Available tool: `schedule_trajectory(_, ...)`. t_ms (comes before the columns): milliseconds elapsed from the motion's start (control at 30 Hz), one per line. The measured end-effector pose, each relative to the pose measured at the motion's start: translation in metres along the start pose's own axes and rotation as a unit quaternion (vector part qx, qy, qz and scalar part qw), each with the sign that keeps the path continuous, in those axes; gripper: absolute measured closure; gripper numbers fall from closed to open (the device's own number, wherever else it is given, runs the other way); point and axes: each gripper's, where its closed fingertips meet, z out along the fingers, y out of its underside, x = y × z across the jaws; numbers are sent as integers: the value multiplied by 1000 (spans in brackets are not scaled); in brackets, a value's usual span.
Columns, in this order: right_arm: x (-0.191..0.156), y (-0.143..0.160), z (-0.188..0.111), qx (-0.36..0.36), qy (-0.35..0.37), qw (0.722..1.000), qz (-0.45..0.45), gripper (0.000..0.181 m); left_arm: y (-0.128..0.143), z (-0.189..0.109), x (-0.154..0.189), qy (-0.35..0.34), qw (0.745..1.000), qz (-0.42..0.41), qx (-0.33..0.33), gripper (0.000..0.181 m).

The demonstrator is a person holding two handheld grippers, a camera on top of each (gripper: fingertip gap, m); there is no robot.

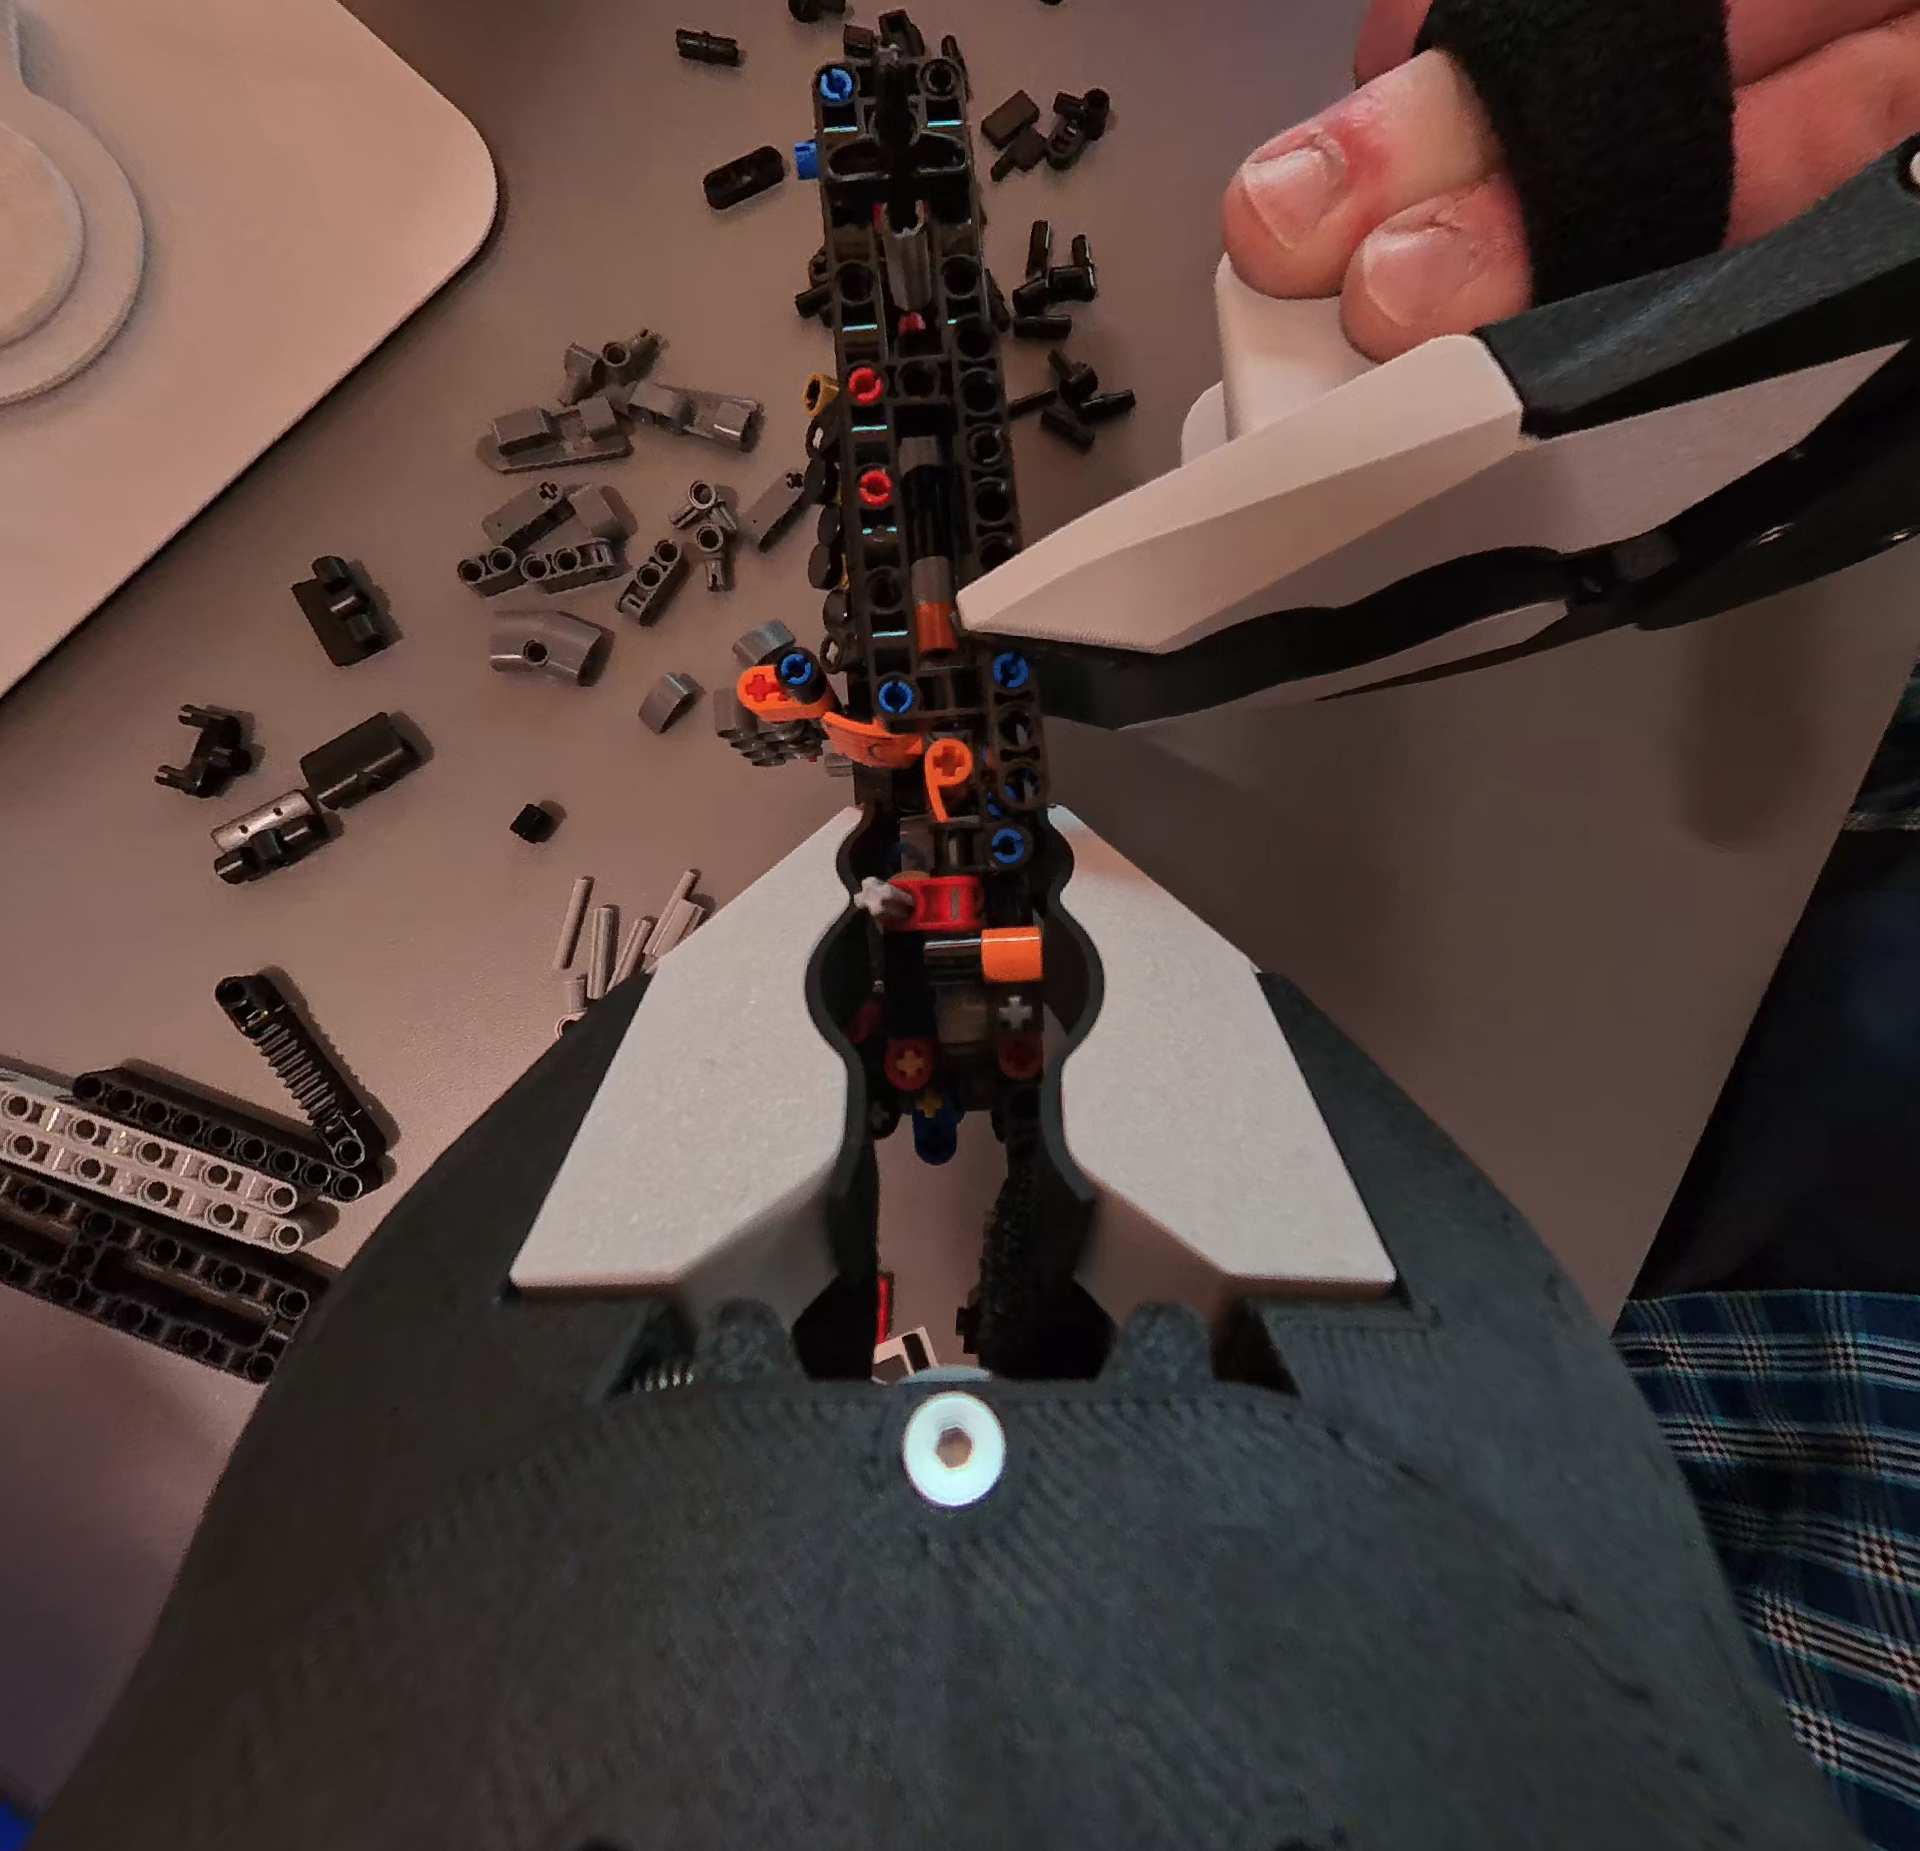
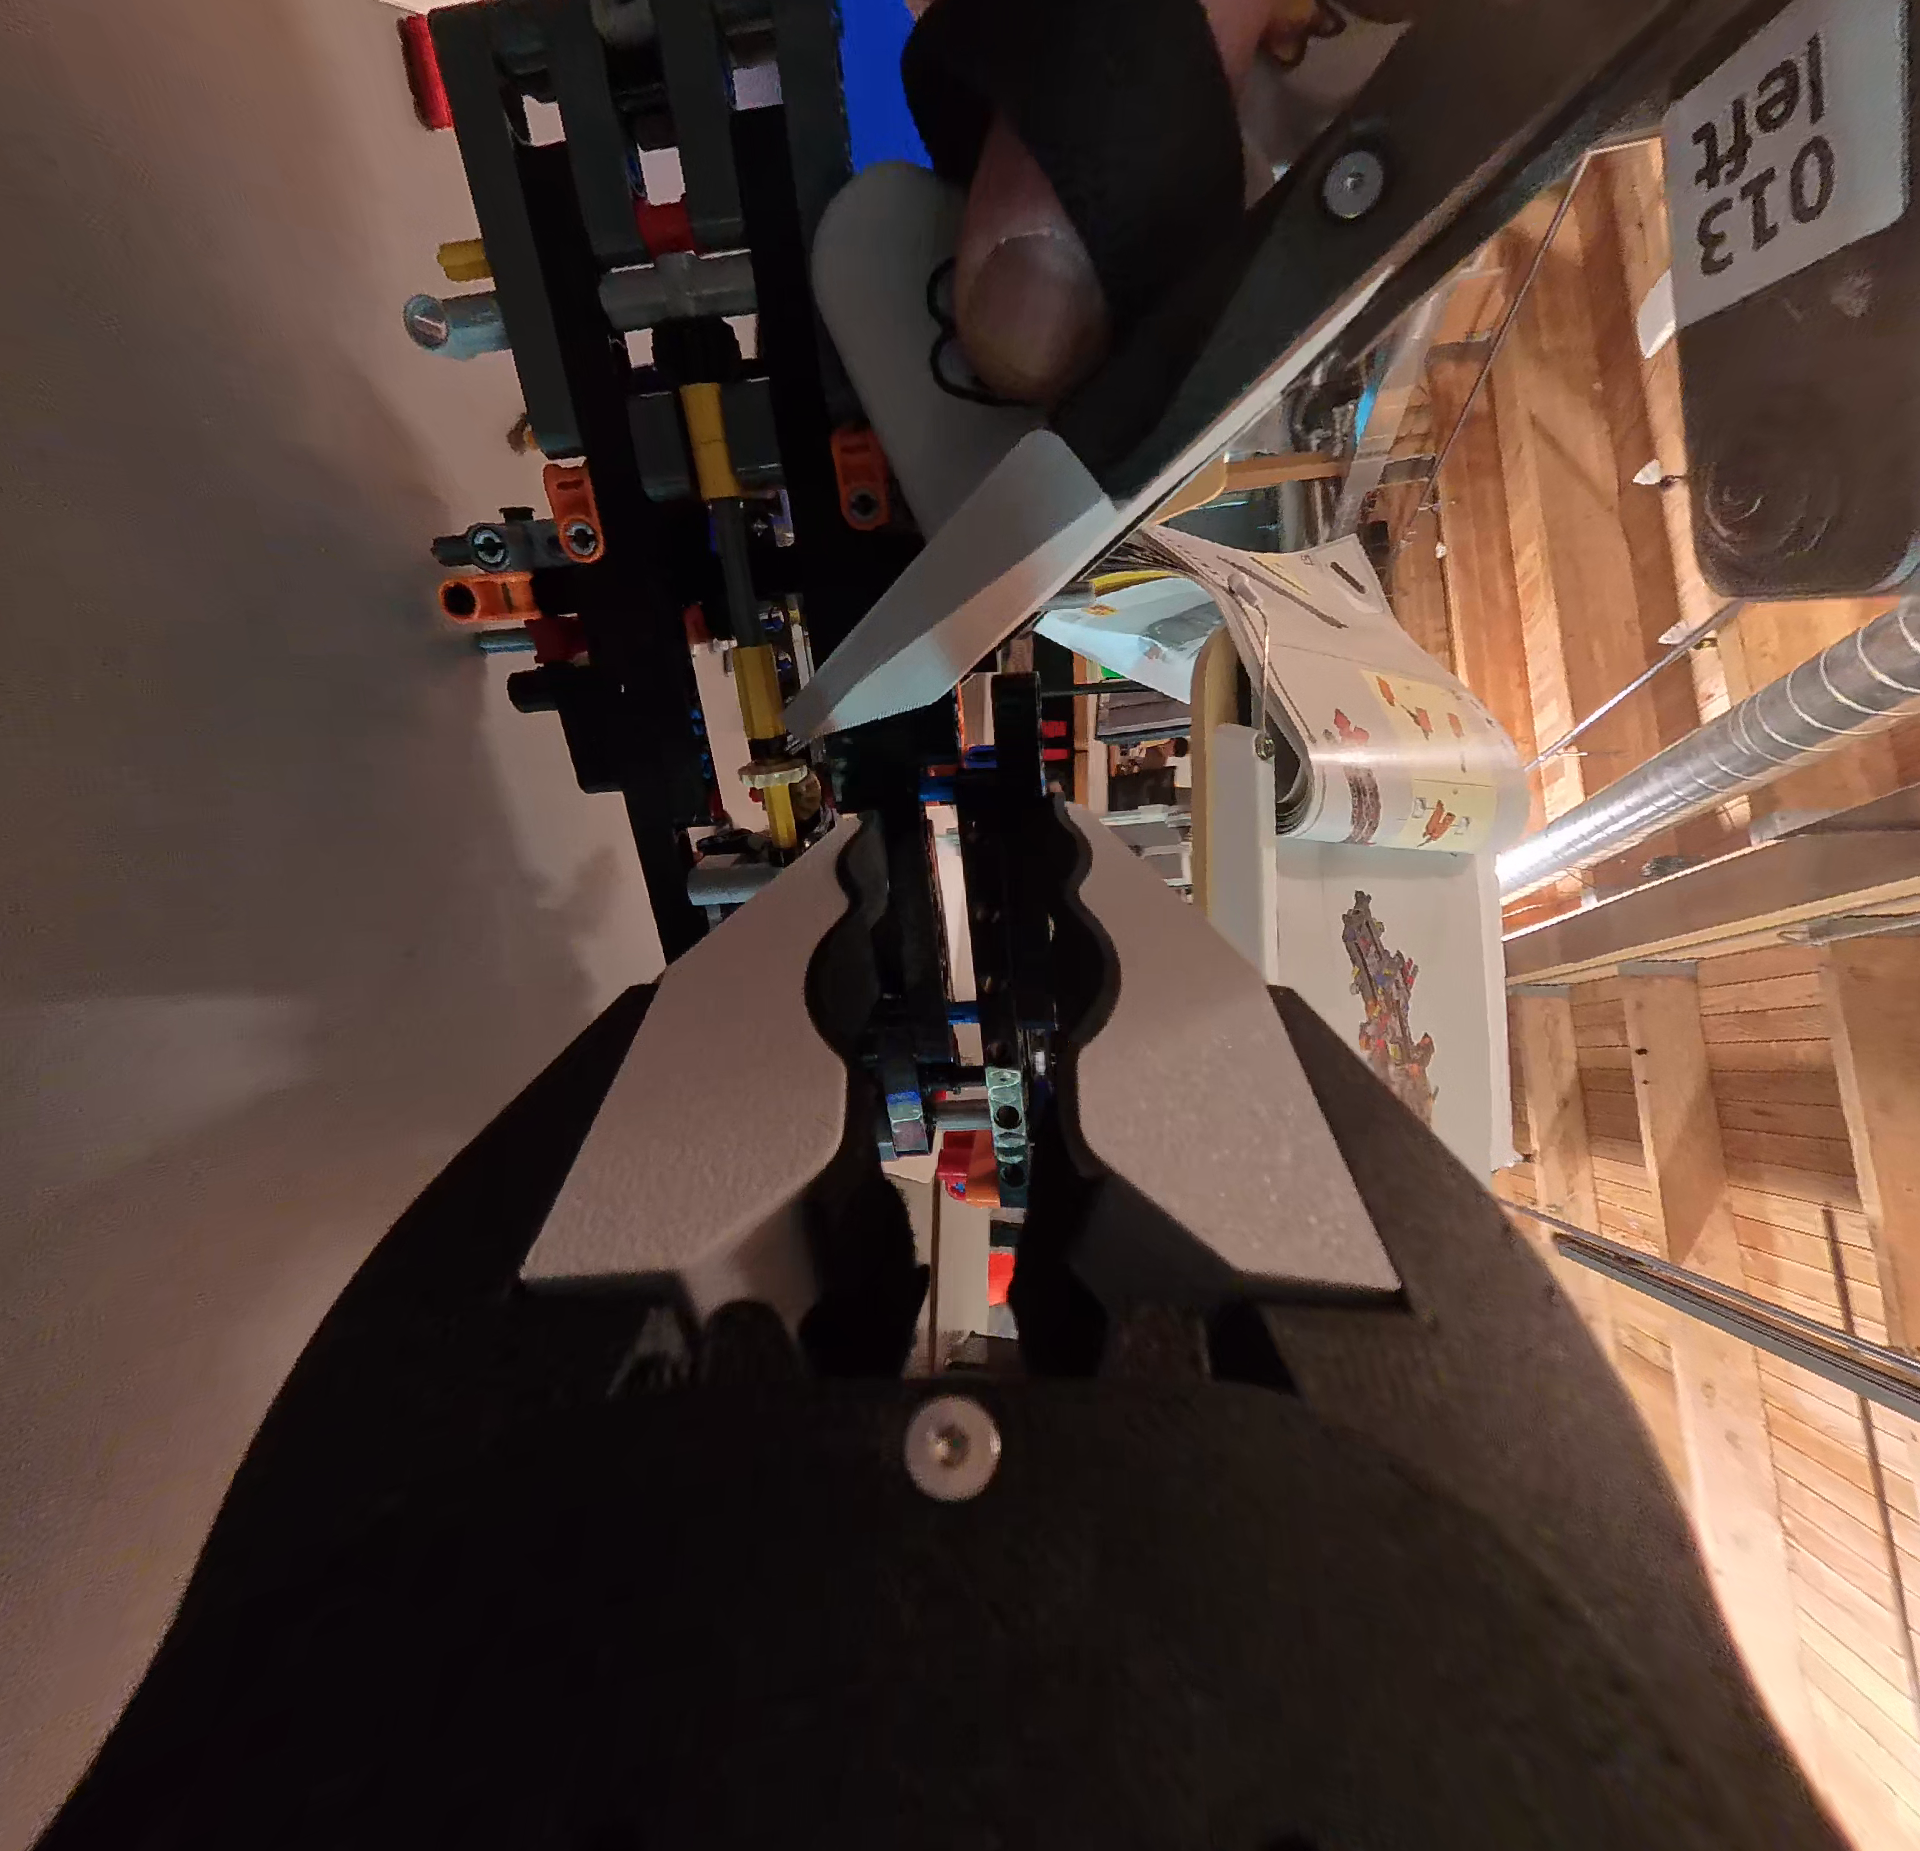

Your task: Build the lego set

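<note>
The left gripper (image 1: 954, 825), black-bodied with two pale grey fingers, was clamped around the near end of one long black Technic lego assembly (image 1: 914, 430) studded with blue, red and orange pins; the assembly stretched away from the camera above the grey-brown tabletop (image 1: 1299, 866); the right gripper (image 1: 971, 622), of the same build and held by a person's hand (image 1: 1558, 139) under a black strap, came in from the right with its tips against the assembly's side, beside an orange connector; in the right wrist view that right gripper (image 2: 961, 825) was closed on the assembly's dark beams (image 2: 997, 918), and the other gripper's pale finger (image 2: 935, 617) touched the same model near a yellow axle (image 2: 753, 679); to the left on the table lay loose parts: a fan of long black and light grey beams (image 1: 156, 1178), a few thin grey axles (image 1: 623, 934), a scatter of grey connectors (image 1: 582, 513), and farther off many small black pins (image 1: 1060, 274); no container held them; at far left sat one pale rounded-corner tray (image 1: 343, 139); beyond the model an open instruction booklet (image 2: 1382, 721) hung on a white stand.
</note>
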Motion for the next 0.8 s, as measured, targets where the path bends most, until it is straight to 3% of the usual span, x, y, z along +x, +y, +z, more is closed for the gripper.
schedule_trajectory(167,0,1,1,5,-8,1000,10,154,-2,0,0,-1,1000,-5,12,154)
schedule_trajectory(267,0,-2,-1,8,-11,1000,12,153,-7,1,8,27,999,-19,33,138)
schedule_trajectory(800,-1,-4,2,3,-27,999,22,153,-13,-7,6,99,985,-103,96,148)
